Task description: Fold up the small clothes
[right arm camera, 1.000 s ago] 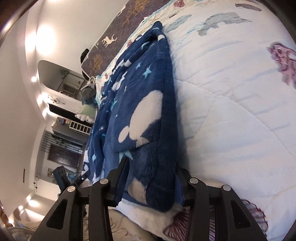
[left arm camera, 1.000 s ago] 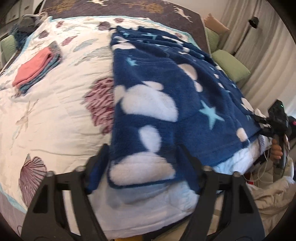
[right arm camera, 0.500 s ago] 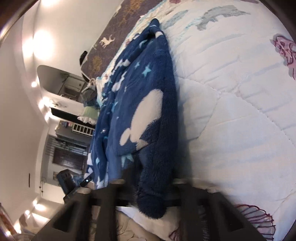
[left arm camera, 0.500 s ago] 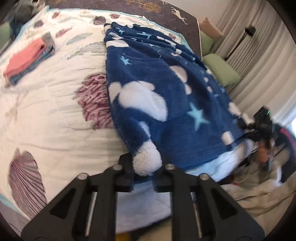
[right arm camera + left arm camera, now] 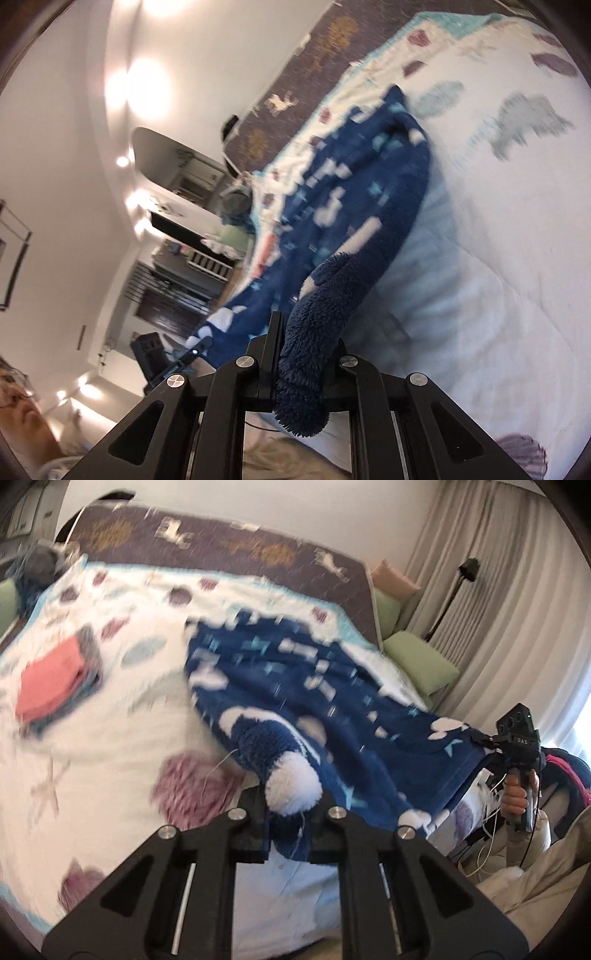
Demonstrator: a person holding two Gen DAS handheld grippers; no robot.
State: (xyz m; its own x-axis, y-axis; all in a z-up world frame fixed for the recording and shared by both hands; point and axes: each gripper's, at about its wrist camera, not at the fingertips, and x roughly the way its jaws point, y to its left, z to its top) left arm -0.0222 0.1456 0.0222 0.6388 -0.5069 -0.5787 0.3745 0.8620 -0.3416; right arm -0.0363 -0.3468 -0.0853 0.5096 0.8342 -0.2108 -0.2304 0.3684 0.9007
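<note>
Garment: blue fleece piece (image 5: 295,686) with white patches and pale stars, spread on the bed quilt (image 5: 110,716), its long axis running from the near hem toward the headboard (image 5: 221,546).
Left gripper (image 5: 291,812): jaws narrow, pinching one near corner.
Right gripper (image 5: 301,373): jaws narrow, clamped on the other near corner.
Key relation: fleece stretches away ahead of both grippers; neither is nearer.
Beyond: folded pink stack (image 5: 51,683) left of the fleece.
Writing: small letters on right gripper's body, too blurred to trust.
</note>
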